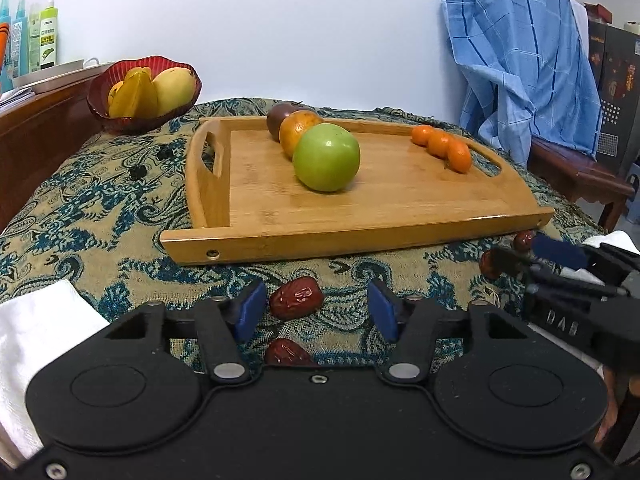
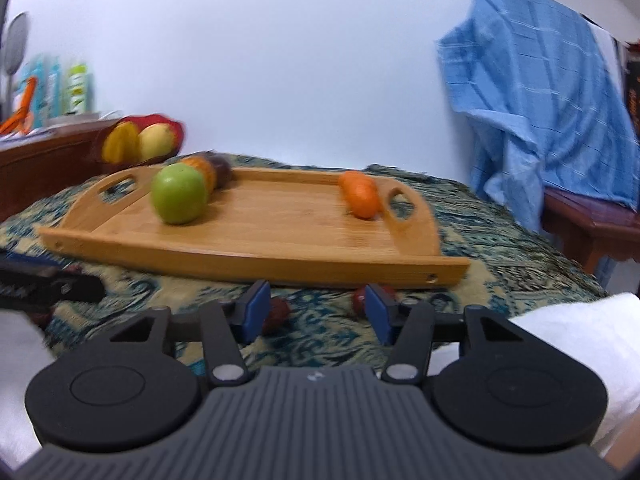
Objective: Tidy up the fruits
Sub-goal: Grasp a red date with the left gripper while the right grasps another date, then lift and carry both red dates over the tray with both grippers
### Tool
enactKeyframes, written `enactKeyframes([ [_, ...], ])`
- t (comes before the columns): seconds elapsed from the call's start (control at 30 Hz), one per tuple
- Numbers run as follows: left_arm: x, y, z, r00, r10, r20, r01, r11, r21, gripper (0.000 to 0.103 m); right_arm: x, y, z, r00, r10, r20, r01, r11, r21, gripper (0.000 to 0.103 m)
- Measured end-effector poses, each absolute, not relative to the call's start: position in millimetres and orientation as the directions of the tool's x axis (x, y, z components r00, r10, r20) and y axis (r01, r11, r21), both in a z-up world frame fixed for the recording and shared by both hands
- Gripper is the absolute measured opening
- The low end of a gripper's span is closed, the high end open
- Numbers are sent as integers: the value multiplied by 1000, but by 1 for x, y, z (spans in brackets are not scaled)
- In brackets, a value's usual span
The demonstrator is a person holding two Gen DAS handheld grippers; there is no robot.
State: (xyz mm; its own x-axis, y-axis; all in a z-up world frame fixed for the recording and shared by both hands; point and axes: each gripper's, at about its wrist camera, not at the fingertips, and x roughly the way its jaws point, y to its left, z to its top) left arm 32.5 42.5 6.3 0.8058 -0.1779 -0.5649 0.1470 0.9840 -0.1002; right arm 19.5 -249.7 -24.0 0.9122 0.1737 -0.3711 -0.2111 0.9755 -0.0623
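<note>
Wooden bamboo tray with cut-out handles (image 1: pixel 248 216) on the paisley cloth: a row of dark plum, orange and green apple (image 1: pixel 326 158) at its middle, three small orange kumquats (image 1: pixel 442 146) at far right. Wrinkled red dates loose on the cloth before the tray's near edge; one date (image 1: pixel 296 303) lies just ahead of the left gripper (image 1: pixel 318 310), between its spread, empty fingers, long axis running left to right. Right gripper (image 2: pixel 316 310) likewise released, a date beside each finger; the left looks better lined up
</note>
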Motion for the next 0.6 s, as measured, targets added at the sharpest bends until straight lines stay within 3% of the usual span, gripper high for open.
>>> enactKeyframes([
  [0.27,32,40,4,807,-164,-568,140,986,-85,52,20,-239,-28,893,205,-400,-253,965,-68,45],
  [0.47,31,42,6,814,-146,-562,123,989,-77,41,25,-240,-30,886,193,-422,-232,972,-43,33],
  [0.6,28,42,9,835,-128,-535,115,992,-59,41,24,-240,-30,885,193,-424,-232,972,-41,25],
])
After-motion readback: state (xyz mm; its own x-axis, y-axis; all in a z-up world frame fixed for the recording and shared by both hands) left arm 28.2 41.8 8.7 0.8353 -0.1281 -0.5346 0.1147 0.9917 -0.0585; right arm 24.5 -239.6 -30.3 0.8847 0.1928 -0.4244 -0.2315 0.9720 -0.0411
